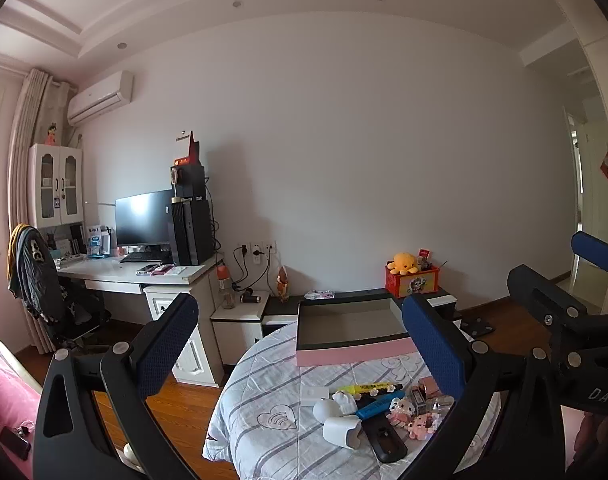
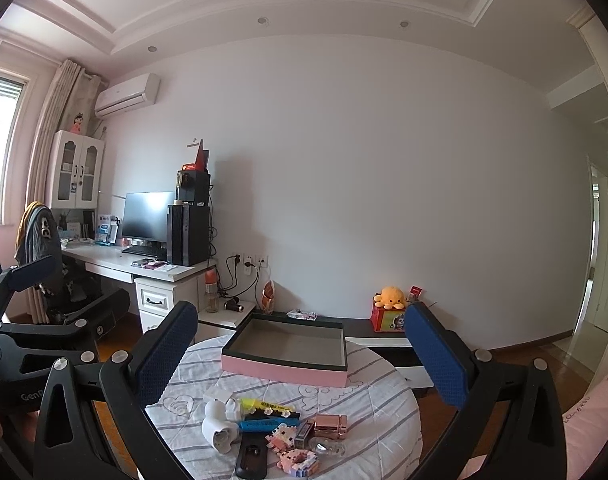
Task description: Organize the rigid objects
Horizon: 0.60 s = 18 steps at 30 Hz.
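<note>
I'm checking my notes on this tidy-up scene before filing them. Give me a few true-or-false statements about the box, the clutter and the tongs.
1. The pink box is empty. True.
2. The yellow highlighter lies inside the box. False: it lies on the quilt, in front of the box.
3. Both tongs, left and right, are open and hold nothing. True.
4. The orange octopus plush sits on the quilt. False: it sits on a red box by the wall.

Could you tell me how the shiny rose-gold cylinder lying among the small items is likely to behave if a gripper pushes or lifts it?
The shiny rose-gold cylinder lies on its side on the quilted striped cloth, so a push would probably roll it. Its glossy surface looks slippery, so a firm, centred grip seems wise. It looks rigid, not floppy.
</note>
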Tool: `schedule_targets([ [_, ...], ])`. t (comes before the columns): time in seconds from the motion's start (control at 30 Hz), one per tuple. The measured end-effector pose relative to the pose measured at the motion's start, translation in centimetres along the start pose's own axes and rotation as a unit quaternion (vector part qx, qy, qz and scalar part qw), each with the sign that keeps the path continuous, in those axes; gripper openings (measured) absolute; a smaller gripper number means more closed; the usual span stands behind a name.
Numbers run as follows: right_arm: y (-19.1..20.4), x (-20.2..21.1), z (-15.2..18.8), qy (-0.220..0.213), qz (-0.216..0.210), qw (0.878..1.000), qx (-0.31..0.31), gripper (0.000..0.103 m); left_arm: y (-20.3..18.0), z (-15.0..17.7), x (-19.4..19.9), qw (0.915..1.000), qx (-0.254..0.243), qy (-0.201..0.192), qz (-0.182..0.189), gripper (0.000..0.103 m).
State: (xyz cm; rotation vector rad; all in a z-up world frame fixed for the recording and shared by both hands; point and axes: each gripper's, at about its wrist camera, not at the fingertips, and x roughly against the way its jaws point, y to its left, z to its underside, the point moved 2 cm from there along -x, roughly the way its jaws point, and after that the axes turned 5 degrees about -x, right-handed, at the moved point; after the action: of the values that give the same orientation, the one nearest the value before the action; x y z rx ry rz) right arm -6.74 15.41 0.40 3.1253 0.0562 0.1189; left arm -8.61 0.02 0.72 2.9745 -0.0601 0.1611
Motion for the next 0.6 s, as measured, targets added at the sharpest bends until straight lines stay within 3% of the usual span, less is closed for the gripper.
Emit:
schedule_targets([
  [0.6, -0.3, -2.3, 0.8, 0.014, -0.002, 1.000, -0.004, 0.103, 0.0, -0.4, -1.7, 1.0000, 0.000, 0.010, 0.002, 0.103],
])
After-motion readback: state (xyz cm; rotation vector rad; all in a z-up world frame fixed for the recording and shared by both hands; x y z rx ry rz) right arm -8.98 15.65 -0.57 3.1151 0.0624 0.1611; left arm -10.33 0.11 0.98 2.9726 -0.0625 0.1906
